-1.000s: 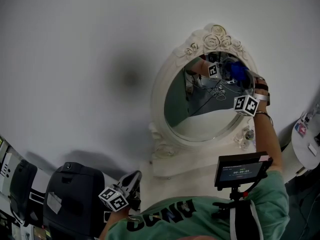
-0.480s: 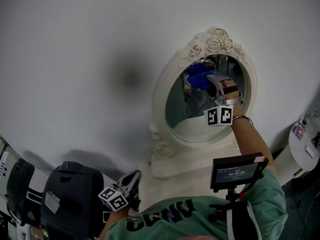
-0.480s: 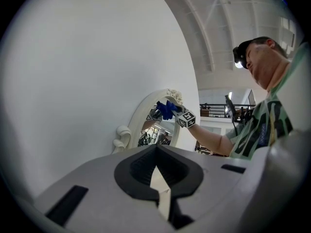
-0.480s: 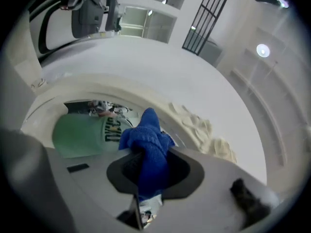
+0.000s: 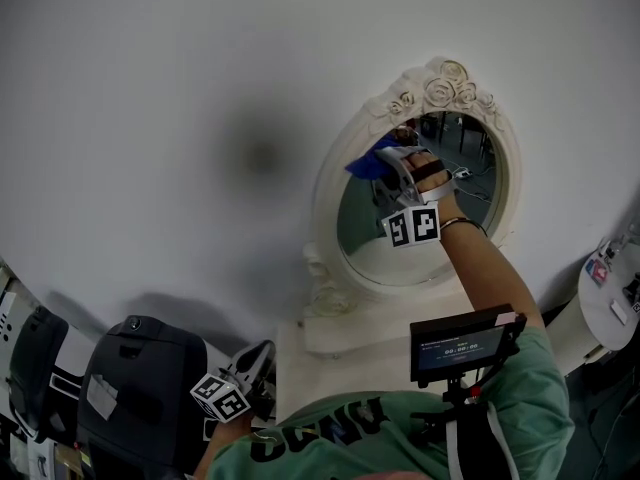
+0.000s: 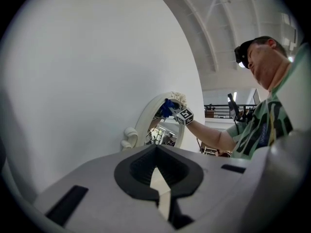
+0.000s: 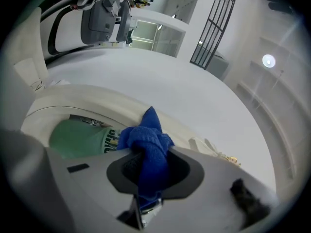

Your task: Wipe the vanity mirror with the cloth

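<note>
An oval vanity mirror in a white rose-carved frame (image 5: 325, 203) stands against the white wall. My right gripper (image 5: 385, 168) is shut on a blue cloth (image 5: 366, 161), which is pressed to the glass at the mirror's upper left, by the frame. In the right gripper view the cloth (image 7: 148, 140) bunches out of the right gripper (image 7: 148, 176), with the frame (image 7: 97, 98) just behind. My left gripper (image 5: 252, 368) hangs low by my body, shut and holding nothing. From the left gripper view (image 6: 156, 181) the mirror (image 6: 141, 125) and the cloth (image 6: 166, 108) show far off.
The mirror stands on a white dresser top (image 5: 335, 348). A black case (image 5: 130, 388) sits at the lower left beside my left gripper. A small screen on a mount (image 5: 462, 343) is at my chest. A white round stand (image 5: 610, 298) is at the right edge.
My right gripper has swept the cloth leftward across the top of the glass, from the upper right to the upper left edge. The left gripper has stayed put.
</note>
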